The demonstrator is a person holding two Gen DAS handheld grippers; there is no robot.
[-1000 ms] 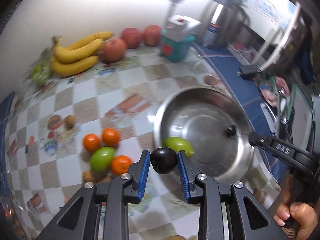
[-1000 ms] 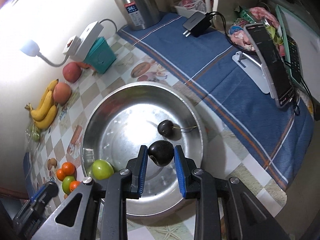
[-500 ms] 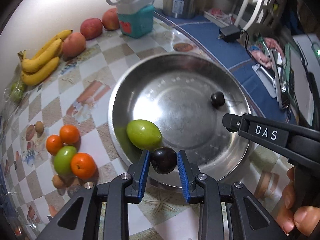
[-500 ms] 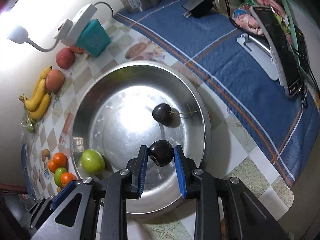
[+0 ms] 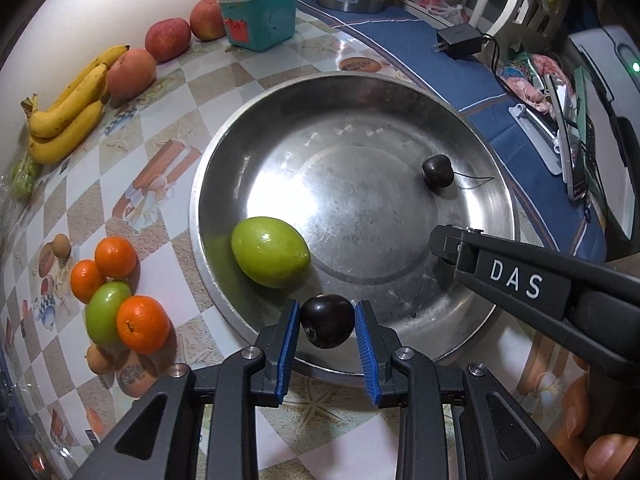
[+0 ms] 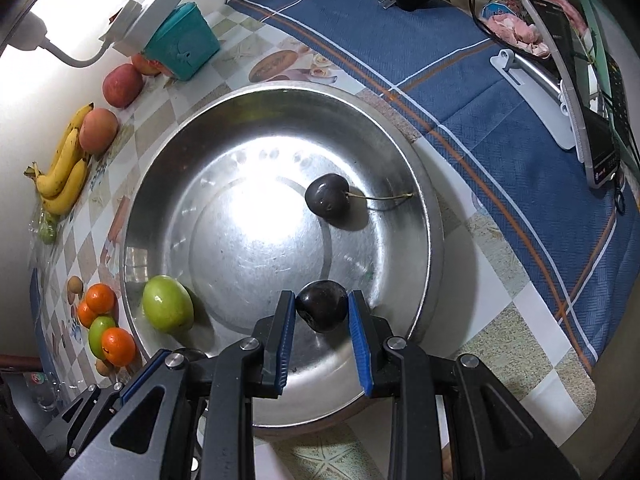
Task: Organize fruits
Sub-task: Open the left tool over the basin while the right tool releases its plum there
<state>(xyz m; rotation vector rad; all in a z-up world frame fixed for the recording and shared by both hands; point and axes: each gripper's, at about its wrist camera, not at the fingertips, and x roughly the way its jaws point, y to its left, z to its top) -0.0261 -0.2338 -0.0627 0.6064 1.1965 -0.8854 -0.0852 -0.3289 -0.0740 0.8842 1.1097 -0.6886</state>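
- The left gripper is clamped on a dark, glossy cherry between its blue pads, held over the near rim of the steel bowl.
- The right gripper pinches a second dark cherry the same way, above the bowl's near inner wall.
- Inside the bowl lie one loose cherry with a long thin stem on the right side and one smooth green fruit at the left edge.
- On the checked worktop beside the bowl: three oranges clustered around one more green fruit; three bananas and three reddish apples by the wall.
- Compared with half a second ago, the left gripper has edged forward over the bowl and the right gripper has come lower toward it; both grips are unchanged.
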